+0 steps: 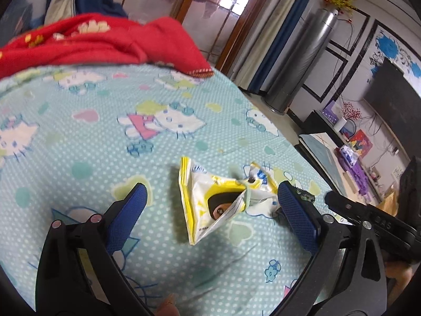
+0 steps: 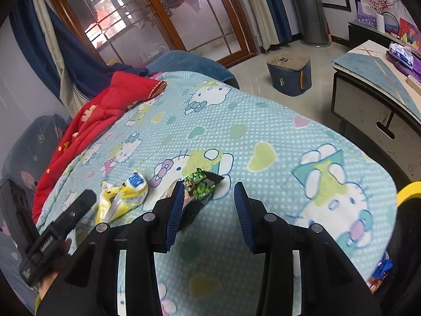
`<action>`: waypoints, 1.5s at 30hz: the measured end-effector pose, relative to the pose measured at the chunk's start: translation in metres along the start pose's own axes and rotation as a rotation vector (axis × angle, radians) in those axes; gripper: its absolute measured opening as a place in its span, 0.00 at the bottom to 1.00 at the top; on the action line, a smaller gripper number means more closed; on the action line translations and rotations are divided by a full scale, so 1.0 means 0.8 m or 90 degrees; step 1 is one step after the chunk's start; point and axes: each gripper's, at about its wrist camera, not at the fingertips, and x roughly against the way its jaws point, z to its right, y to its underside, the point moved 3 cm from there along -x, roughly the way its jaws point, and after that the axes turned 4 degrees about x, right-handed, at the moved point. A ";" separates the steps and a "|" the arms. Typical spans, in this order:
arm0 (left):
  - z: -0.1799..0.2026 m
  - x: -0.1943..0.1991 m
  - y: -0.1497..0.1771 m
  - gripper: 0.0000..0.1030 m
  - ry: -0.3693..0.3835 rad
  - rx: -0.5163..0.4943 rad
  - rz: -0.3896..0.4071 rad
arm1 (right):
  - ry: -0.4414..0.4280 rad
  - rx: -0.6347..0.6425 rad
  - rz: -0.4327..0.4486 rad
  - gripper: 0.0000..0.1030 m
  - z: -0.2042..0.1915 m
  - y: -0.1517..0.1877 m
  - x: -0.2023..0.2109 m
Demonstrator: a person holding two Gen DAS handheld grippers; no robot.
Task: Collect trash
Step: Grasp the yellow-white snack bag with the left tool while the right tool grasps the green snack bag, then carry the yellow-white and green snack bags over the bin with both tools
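A crumpled yellow and white snack wrapper (image 1: pixel 210 197) lies on the light blue cartoon bed cover (image 1: pixel 105 131). My left gripper (image 1: pixel 210 194) is open, its blue pads on either side of the wrapper, not touching it. In the right wrist view the same wrapper (image 2: pixel 123 197) lies left of a green and black snack wrapper (image 2: pixel 200 187). My right gripper (image 2: pixel 209 194) is open; its left pad (image 2: pixel 175 210) touches or overlaps the green wrapper's left side. The left gripper's black body (image 2: pixel 58 234) shows at the lower left.
A red quilt (image 1: pixel 92 42) is bunched at the far side of the bed. A low cabinet (image 2: pixel 373 100) with tissues stands to the right, and a blue stool (image 2: pixel 289 76) on the floor beyond. A yellow rim (image 2: pixel 409 189) shows at the right edge.
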 end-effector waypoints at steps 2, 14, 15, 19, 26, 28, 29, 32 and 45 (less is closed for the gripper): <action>-0.007 -0.007 0.003 0.80 0.011 0.014 -0.014 | 0.002 0.002 -0.011 0.37 -0.001 -0.001 -0.013; -0.022 -0.016 0.008 0.36 0.053 0.060 -0.046 | -0.009 0.008 -0.027 0.17 -0.004 0.016 -0.039; -0.020 -0.015 0.009 0.33 0.059 0.056 -0.047 | -0.008 0.011 -0.024 0.16 -0.004 0.019 -0.035; -0.009 -0.015 0.011 0.11 0.064 0.031 -0.051 | 0.000 0.017 -0.018 0.16 -0.002 0.029 -0.024; 0.016 -0.006 0.016 0.09 0.076 -0.031 -0.038 | 0.012 0.010 -0.005 0.16 0.015 0.042 0.005; 0.024 -0.001 0.019 0.08 0.086 -0.045 -0.033 | 0.015 0.003 0.001 0.16 0.024 0.046 0.017; 0.029 0.001 0.020 0.08 0.090 -0.052 -0.033 | 0.017 -0.002 0.003 0.15 0.027 0.046 0.021; 0.043 0.006 0.026 0.08 0.104 -0.067 -0.034 | 0.020 -0.018 0.015 0.15 0.041 0.052 0.039; 0.123 0.019 0.066 0.07 0.166 -0.160 -0.058 | 0.053 -0.067 0.052 0.10 0.100 0.068 0.099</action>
